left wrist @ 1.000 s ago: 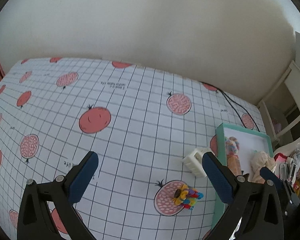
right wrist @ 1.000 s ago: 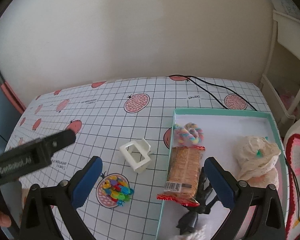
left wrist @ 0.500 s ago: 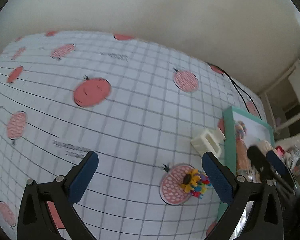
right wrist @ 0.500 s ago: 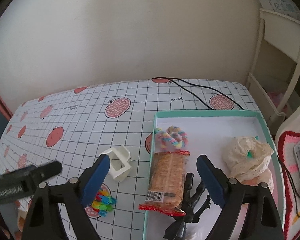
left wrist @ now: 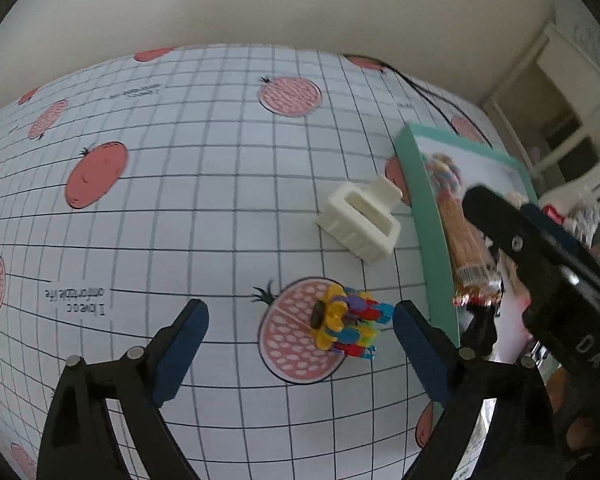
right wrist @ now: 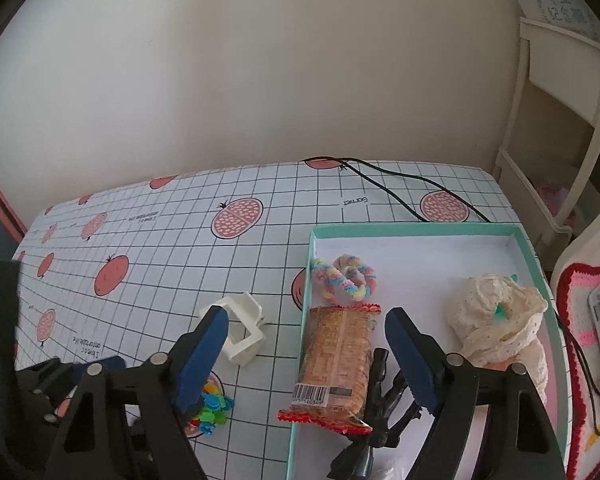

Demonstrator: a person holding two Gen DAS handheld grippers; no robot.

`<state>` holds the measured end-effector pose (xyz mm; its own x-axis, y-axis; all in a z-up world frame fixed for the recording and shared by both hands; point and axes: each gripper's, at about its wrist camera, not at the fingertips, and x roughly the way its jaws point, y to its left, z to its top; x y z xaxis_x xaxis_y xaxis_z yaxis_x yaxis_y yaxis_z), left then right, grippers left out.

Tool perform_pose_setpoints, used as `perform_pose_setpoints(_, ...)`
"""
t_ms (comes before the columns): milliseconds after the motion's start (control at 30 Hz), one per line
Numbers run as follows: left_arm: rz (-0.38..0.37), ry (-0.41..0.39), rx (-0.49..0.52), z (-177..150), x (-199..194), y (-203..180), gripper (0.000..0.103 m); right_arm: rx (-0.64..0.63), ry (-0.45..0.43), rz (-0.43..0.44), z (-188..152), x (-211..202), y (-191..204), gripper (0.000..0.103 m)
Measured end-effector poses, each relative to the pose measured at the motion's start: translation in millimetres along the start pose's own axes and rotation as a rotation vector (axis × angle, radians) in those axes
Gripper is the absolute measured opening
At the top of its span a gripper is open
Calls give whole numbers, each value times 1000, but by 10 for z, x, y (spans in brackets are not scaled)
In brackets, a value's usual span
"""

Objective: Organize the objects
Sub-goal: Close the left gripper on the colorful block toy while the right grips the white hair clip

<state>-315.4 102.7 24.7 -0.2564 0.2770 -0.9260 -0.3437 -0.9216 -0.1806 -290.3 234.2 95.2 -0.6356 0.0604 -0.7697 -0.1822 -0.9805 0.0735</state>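
L gripper [left wrist: 300,344]: jaws wide apart, nothing held. Vs 1 s ago it has dropped closer to the cloth & swung right; clip toy now sits inside its span, nearer the right-hand finger.
Tablecloth [left wrist: 204,208]: grid w/ pomegranate print; left part bare.
Clip toy [left wrist: 346,326]: multicolour bundle, yellow flower on top, lying on a printed pomegranate, outside the box. In R view [right wrist: 210,404] partly hidden behind R gripper's left finger.
White holder [left wrist: 360,220]: open plastic frame on cloth, just beside box's left wall, apart from clip toy. Not moved.
Box [right wrist: 416,229]: teal rim, white floor, right of the loose items.
In box: pastel scrunchie [right wrist: 346,278], snack pack [right wrist: 336,364] leaning over the left wall's near end, black clip [right wrist: 380,404], cream lace cloth [right wrist: 496,316].
R gripper [right wrist: 306,354]: jaws apart, empty, hangs over snack pack / box edge; has crept fwd a little.
Meaning: looks like L is lining up on the clip toy as next item for the box; holder probably after. 2 items left outside, so task partway.
Risk: toy off-centre in the jaws; a close now could nudge it, not grip it.
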Motion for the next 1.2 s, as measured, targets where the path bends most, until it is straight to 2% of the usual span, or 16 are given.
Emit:
perform_pose_setpoints(67,3,11,13,-10,46,-34,91,-4,3,3,-6,8,7,83)
perform_pose_setpoints(133,8,18,26,-10,78,-76,85,-10,6,5,-15,18,22,83)
perform_pose_setpoints(233,15,18,47,-19,89,-119,82,-15,12,8,-26,37,50,83)
perform_pose_setpoints(333,9,24,53,-11,107,-136,69,-22,13,10,-36,48,75,83)
perform_pose_setpoints(400,15,28,61,-19,114,-153,65,-20,13,12,-36,54,79,83)
perform_pose_setpoints(467,16,32,65,-22,130,-182,54,-18,14,16,-38,63,79,83)
perform_pose_setpoints(633,21,34,44,-21,125,-143,47,-21,16,21,-54,83,101,83)
perform_pose_setpoints(967,80,10,-85,2,84,194,45,-29,23,40,-88,163,217,83)
perform_pose_setpoints(1200,119,-24,-200,-28,-4,536,45,-39,28,64,-95,230,348,74)
